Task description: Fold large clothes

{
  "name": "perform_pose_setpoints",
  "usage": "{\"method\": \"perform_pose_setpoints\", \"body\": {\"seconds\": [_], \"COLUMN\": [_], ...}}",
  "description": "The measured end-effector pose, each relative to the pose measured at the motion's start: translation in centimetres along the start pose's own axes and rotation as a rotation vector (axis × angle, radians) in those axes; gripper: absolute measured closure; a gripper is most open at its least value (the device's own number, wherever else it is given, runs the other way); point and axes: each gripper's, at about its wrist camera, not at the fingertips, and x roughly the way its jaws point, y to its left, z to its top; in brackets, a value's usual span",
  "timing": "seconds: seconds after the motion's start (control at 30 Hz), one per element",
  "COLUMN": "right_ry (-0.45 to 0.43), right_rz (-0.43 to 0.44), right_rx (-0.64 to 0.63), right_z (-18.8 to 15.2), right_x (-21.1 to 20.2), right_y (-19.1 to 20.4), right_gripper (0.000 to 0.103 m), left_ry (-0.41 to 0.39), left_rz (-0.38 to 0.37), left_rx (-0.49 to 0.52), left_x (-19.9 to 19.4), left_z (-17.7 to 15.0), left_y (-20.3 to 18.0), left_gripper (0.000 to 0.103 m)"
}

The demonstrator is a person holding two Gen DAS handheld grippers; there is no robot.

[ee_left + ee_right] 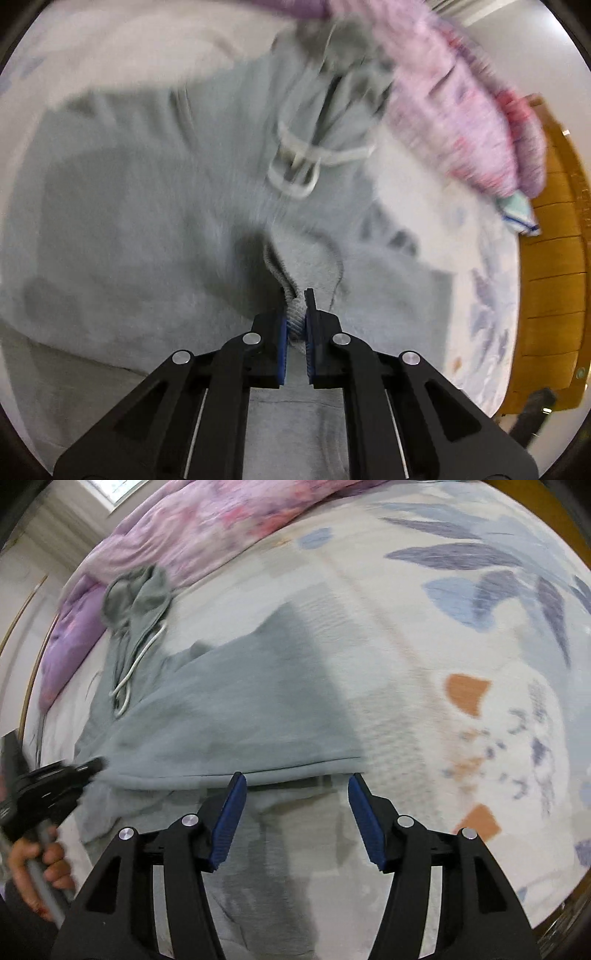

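Pinching hoodie (pixel 147 221) ribbed hem, left gripper (pixel 296 325) is clenched on it; hoodie lies spread on bed (pixel 461 635). Right gripper (pixel 295 812) hangs released over the hem's other end. Risk: one-sided lift skews fold.

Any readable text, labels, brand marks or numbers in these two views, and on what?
None can be read.
The grey hoodie shows no print or tag.
The bedsheet bears only leaf and blotch patterns, no letters.
The pink quilt is blurred; no writing shows.
The wooden bed frame carries no legible marks.
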Motion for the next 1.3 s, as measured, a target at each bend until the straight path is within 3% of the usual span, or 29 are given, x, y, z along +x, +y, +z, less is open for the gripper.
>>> {"method": "perform_pose_setpoints", "body": {"seconds": [0.1,0.2,0.3,0.4,0.43,0.5,0.57,0.63,0.73,0.83,0.93,1.07,1.2,1.23,1.3], "right_ry": [-0.026,-0.024,-0.009,0.027,0.037,0.069,0.099,0.141,0.191,0.216,0.234,0.221,0.13,0.119,0.108], "right_rz": [0.058,0.11,0.168,0.211,0.204,0.176,0.133,0.109,0.047,0.053,0.04,0.064,0.11,0.118,0.139], "right_rx": [0.071,0.063,0.004,-0.061,-0.08,-0.114,-0.139,-0.135,-0.107,-0.058,-0.046,-0.076,-0.152,-0.163,-0.177], "right_z": [0.1,0.1,0.1,0.0,-0.1,-0.3,-0.3,-0.1,0.2,0.4,0.6,2.0,5.8,6.7,9.2], "right_x": [-0.9,-0.7,0.1,1.8,2.4,4.3,6.0,7.8,10.0,11.3,11.5,9.0,6.2,6.1,6.4], "right_y": [-0.2,1.7,4.8,8.1,8.9,10.7,11.6,11.8,11.1,10.1,10.1,11.7,14.5,15.1,16.7], "right_gripper": [0.048,0.048,0.053,0.06,0.06,0.06,0.06,0.061,0.062,0.062,0.062,0.058,0.057,0.057,0.055], "left_ry": [-0.096,-0.174,-0.223,-0.204,-0.185,-0.119,-0.113,-0.094,-0.032,-0.003,-0.002,-0.023,-0.111,-0.112,-0.104], "left_rz": [-0.063,-0.061,0.018,0.084,0.125,0.138,0.211,0.209,0.271,0.304,0.329,0.296,0.249,0.235,0.174], "left_rx": [0.004,-0.02,-0.025,-0.059,-0.08,-0.117,-0.128,-0.183,-0.14,-0.135,-0.17,-0.183,-0.044,-0.016,0.041], "left_x": [-5.6,-9.6,-12.4,-12.0,-11.2,-9.1,-7.9,-7.0,-4.8,-3.5,-3.7,-6.6,-10.0,-10.0,-9.4], "left_z": [1.2,2.6,3.9,4.1,4.1,4.1,4.0,3.8,3.5,3.6,3.9,4.8,6.8,7.5,9.4], "left_y": [1.6,4.4,8.7,12.6,14.4,16.6,18.0,19.6,20.1,20.6,21.2,20.7,16.8,15.8,13.1], "left_gripper": [0.096,0.096,0.096,0.096,0.096,0.096,0.095,0.095,0.094,0.09,0.077,0.072,0.064,0.054,0.053]}}
